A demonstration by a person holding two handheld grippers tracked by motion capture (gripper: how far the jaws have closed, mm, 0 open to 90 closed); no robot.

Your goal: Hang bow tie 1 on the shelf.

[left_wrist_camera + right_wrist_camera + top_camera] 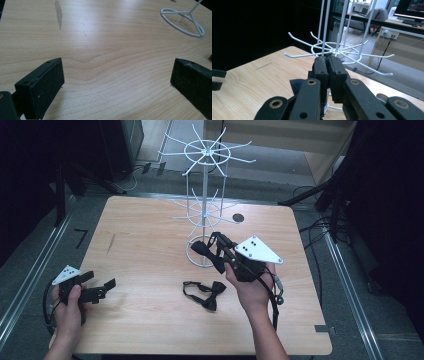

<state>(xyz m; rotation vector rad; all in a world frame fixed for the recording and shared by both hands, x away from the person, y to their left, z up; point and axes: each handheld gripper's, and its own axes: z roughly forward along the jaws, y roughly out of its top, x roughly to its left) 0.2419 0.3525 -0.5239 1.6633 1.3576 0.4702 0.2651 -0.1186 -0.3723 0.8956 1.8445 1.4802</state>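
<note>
Black fabric bow tie, seemingly clamped.

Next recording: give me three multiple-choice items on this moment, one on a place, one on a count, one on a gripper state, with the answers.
1. Where does the loose bow tie lie?
A. on the table in front of the white wire rack
B. hung on the rack's top ring
C. on the floor

2. How many black bow ties are in the high view?
A. one
B. two
C. four

3. How stand the left gripper fingers?
A. shut on a bow tie
B. shut on nothing
C. wide apart over bare wood

Answers: 1 A, it lies flat on the table, nearer the person than the rack. 2 B, the loose one, and the held bow tie in the right gripper. 3 C, bare wood shows between them.
</note>
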